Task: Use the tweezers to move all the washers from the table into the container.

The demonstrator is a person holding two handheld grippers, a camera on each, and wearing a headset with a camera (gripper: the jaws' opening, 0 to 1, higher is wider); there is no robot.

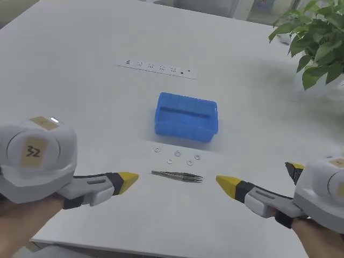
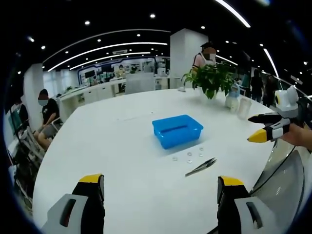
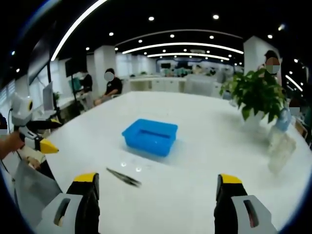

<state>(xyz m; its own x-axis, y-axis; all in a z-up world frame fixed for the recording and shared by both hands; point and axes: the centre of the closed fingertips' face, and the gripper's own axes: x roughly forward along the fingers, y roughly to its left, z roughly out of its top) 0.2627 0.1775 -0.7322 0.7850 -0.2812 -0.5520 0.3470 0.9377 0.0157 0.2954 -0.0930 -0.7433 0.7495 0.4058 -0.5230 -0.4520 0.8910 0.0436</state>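
A blue container (image 1: 186, 116) (image 2: 177, 129) (image 3: 149, 135) sits on the white table (image 1: 80, 80), with nothing visible inside it. Several small washers (image 1: 177, 156) (image 2: 189, 155) (image 3: 130, 166) lie loose just in front of it. Metal tweezers (image 1: 177, 176) (image 2: 201, 166) (image 3: 124, 177) lie flat on the table in front of the washers. My left gripper (image 1: 129, 180) (image 2: 158, 183) hovers open left of the tweezers. My right gripper (image 1: 252, 177) (image 3: 155, 181) hovers open to their right. Both have yellow-tipped jaws with nothing between them.
A white power strip (image 1: 156, 68) lies behind the container. A potted green plant (image 1: 317, 43) (image 3: 253, 97) stands at the back right, with a clear bottle (image 3: 279, 146) near it. People sit at desks in the background. The table's front edge (image 1: 161, 250) is close.
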